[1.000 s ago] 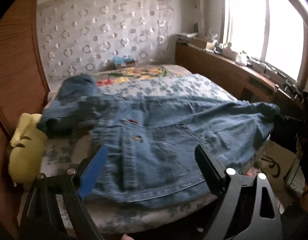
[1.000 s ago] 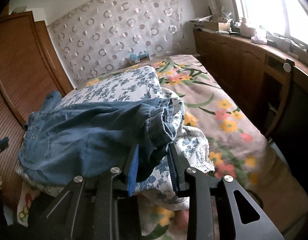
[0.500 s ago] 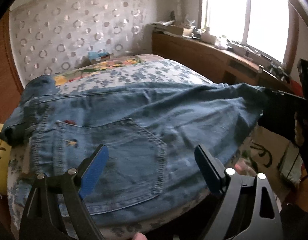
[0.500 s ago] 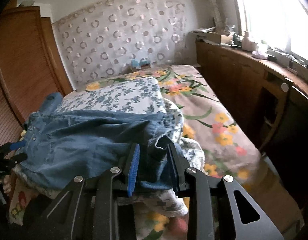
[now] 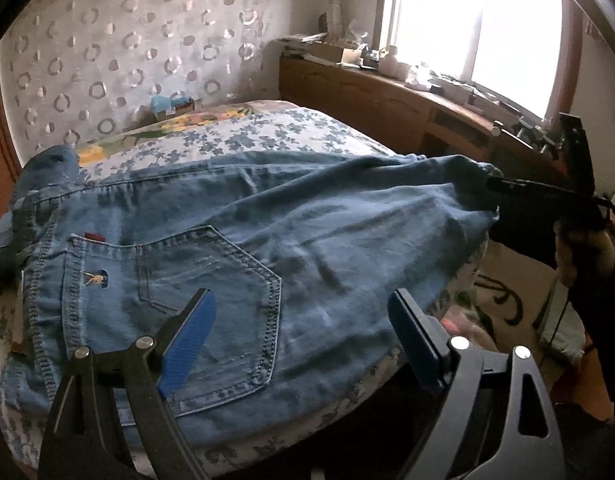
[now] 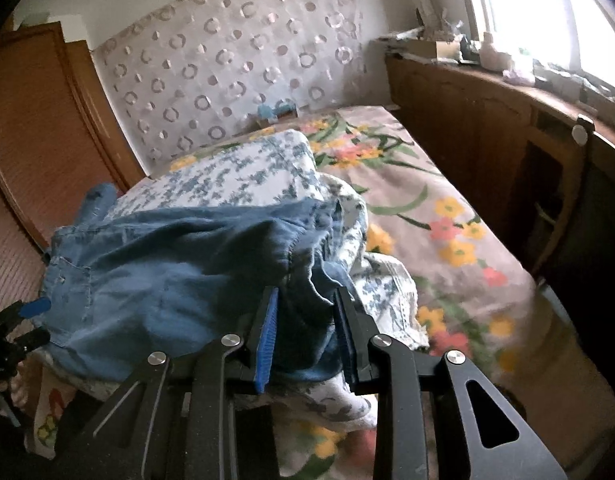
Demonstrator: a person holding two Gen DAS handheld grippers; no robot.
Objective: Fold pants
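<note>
Since the earlier frames the left gripper (image 5: 303, 336) has swung rightward along the jeans (image 5: 235, 248), jaws wide apart above the back pocket (image 5: 211, 300), gripping nothing. Right gripper (image 6: 305, 340) angles downward, jaws just closing on the bunched hem, seemingly pinching it. Jeans lie across the floral quilt (image 6: 243, 176); their far-left end is cut off.

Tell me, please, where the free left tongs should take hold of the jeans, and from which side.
Probably the waistband of the jeans, from the near edge of the bed. It lies flat and thick beside the back pocket, with the open left tongs hovering close by. The right tongs have just been closing on the leg end.
</note>
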